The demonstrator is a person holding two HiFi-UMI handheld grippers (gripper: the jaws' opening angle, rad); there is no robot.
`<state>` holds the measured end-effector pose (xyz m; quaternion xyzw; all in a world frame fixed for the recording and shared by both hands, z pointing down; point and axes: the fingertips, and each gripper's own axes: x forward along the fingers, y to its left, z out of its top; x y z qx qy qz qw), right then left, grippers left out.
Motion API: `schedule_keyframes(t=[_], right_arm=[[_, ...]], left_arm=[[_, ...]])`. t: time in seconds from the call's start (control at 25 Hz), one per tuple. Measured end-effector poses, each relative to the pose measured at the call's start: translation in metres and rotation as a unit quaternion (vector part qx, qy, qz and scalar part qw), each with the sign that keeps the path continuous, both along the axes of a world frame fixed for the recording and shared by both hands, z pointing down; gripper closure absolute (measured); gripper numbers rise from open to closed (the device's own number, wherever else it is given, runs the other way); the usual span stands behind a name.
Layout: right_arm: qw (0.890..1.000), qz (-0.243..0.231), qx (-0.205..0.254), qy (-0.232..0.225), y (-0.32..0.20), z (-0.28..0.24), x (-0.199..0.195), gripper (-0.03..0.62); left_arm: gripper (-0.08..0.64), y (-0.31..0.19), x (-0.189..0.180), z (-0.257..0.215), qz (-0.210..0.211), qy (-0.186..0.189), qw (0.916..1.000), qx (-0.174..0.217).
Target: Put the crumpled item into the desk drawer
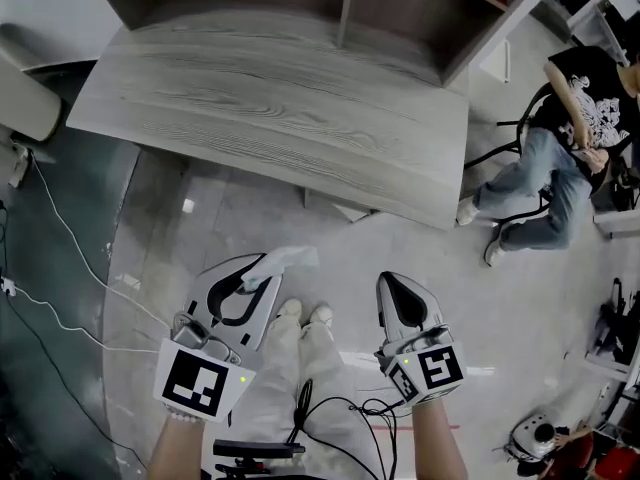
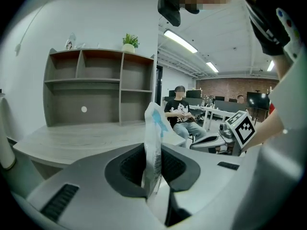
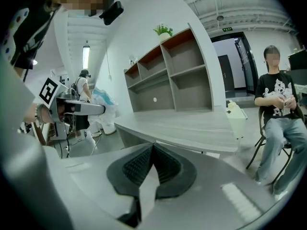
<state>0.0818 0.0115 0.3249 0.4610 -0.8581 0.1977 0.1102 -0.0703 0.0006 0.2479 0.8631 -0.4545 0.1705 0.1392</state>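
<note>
Wood-grain desk (image 1: 270,108) at 12 o'clock in head view, w/ shelf unit (image 1: 400,8) along its back edge. Potted plant (image 2: 128,41) sits on top of shelf unit. Seated person (image 1: 560,158) at 2 o'clock, apart from desk corner. Cables (image 1: 60,268) on floor (image 1: 330,233) at 9 o'clock. Floor strip lies btwn grippers and desk front. Left gripper (image 1: 250,273) at 7 o'clock: jaws narrow, clamped on crumpled item (image 2: 154,128), a white wrapper w/ blue print that sticks up past the tips. Right gripper (image 1: 397,286) at 5 o'clock: jaws fully together, nothing btwn them.
</note>
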Motion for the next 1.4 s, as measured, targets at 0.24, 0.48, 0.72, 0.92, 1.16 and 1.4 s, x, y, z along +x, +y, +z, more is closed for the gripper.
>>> schedule_keyframes(t=[0.24,0.48,0.72,0.92,1.16,1.4], right_arm=[[1.0,-0.005,-0.016,-0.023,-0.025,0.051,-0.011,0.583],[0.998,0.0,-0.029,-0.06,-0.051,0.099,-0.015,0.583],[0.994,0.002,-0.051,-0.101,-0.066,0.147,-0.021,0.583],[0.985,0.007,-0.069,-0.156,-0.081,0.187,-0.026,0.583],[0.978,0.036,-0.084,-0.187,-0.101,0.222,-0.022,0.583],[0.964,0.046,-0.103,-0.239,-0.114,0.243,-0.019,0.507]], left_arm=[[0.502,-0.014,-0.008,0.039,0.0,-0.003,0.9999,-0.012],[0.502,-0.023,-0.015,0.073,-0.003,-0.009,0.9996,-0.025],[0.502,-0.021,-0.019,0.092,-0.01,-0.011,0.9992,-0.036],[0.502,-0.022,-0.022,0.111,-0.003,-0.018,0.9989,-0.042],[0.502,-0.02,-0.023,0.131,0.007,-0.02,0.9985,-0.051],[0.502,-0.019,-0.025,0.145,0.001,-0.022,0.9978,-0.062]])
